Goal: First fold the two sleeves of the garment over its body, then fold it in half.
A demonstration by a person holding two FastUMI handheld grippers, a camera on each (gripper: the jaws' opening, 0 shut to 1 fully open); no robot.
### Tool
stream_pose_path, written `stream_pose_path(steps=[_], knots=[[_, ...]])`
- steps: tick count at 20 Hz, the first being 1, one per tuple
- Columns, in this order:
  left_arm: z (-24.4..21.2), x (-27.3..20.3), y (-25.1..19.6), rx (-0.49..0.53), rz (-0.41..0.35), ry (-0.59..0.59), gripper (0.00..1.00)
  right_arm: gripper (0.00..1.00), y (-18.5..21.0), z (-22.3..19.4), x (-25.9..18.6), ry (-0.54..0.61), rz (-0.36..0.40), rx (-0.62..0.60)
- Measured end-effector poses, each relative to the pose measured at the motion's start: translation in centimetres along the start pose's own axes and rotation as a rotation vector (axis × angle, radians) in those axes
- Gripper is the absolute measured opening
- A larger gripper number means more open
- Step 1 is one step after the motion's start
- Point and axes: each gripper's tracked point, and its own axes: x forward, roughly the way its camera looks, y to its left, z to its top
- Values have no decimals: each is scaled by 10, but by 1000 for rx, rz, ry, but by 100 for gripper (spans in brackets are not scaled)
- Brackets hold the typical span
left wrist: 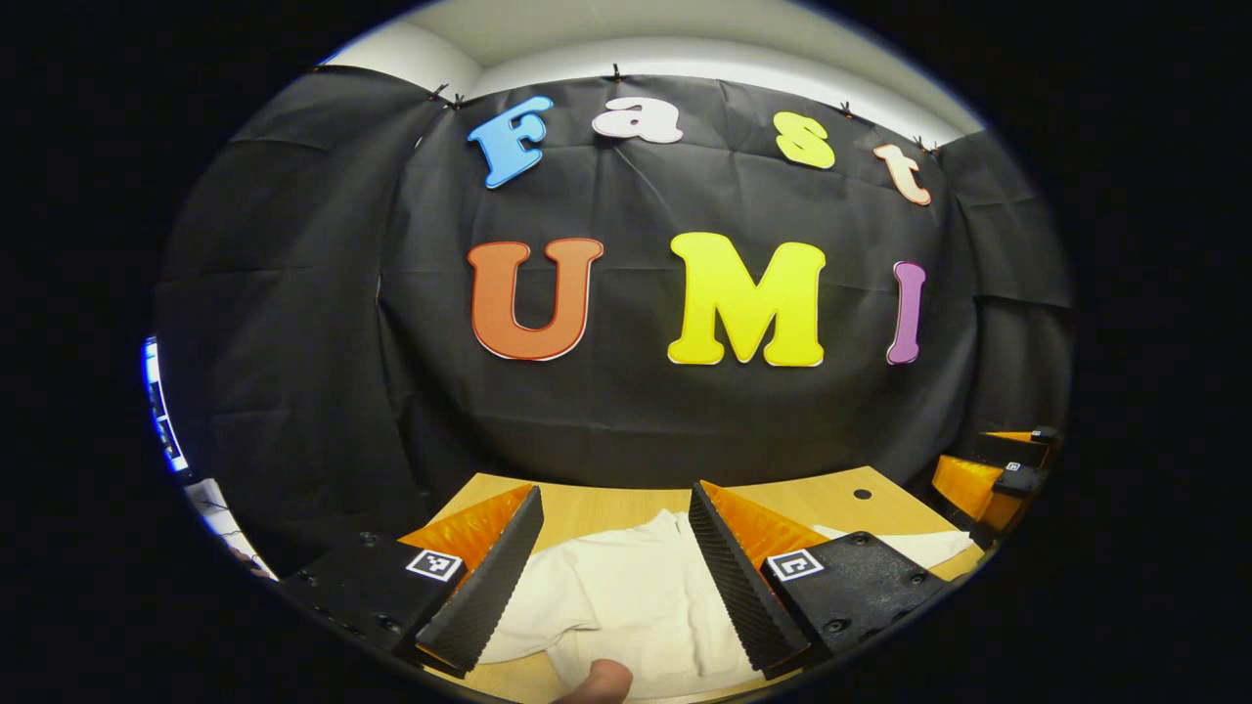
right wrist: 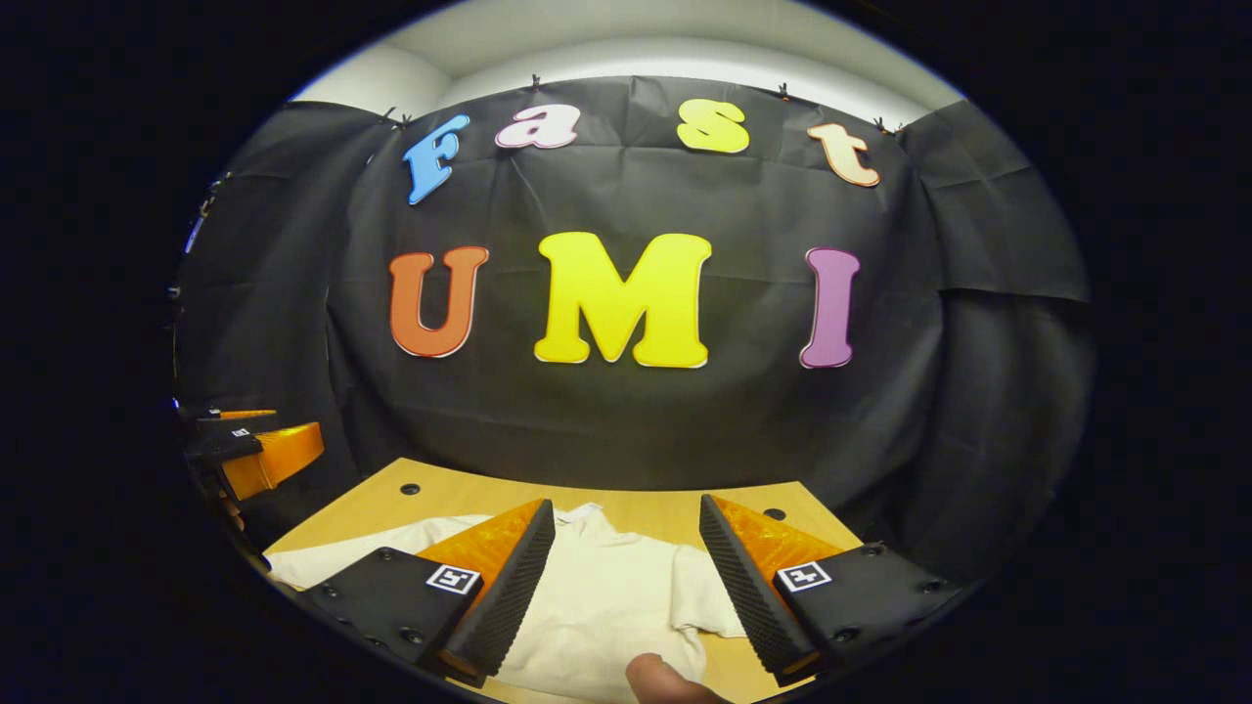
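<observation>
A white garment [left wrist: 626, 596] lies spread flat on the wooden table [left wrist: 606, 506]; one of its sleeves [left wrist: 919, 544] reaches toward the right. My left gripper [left wrist: 614, 523] hovers above it, open, nothing between its fingers. In the right gripper view the same garment [right wrist: 606, 596] lies below my right gripper [right wrist: 626, 533], which is also open and empty; a sleeve [right wrist: 342, 552] stretches left and another [right wrist: 706, 596] lies at the right. The right gripper [left wrist: 998, 474] shows at the far right of the left gripper view, and the left gripper [right wrist: 254, 450] at the far left of the right gripper view.
A fingertip [left wrist: 602, 682] pokes in at the bottom of the left gripper view, another fingertip [right wrist: 660, 680] in the right gripper view. The table has small round holes [right wrist: 410, 488] near its back corners. Black cloth wall stands close behind the table. A lit screen [left wrist: 161, 411] sits far left.
</observation>
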Motion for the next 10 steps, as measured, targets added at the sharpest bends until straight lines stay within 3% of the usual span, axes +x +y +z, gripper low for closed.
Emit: stream_pose_path(steps=[6,10], knots=[[-7,20,-46,32,-7,34,97,92,-105,-11,45,13,-111,-10],[-6,30,-85,30,-24,28,97,94,-178,-47,73,82,-162,3]])
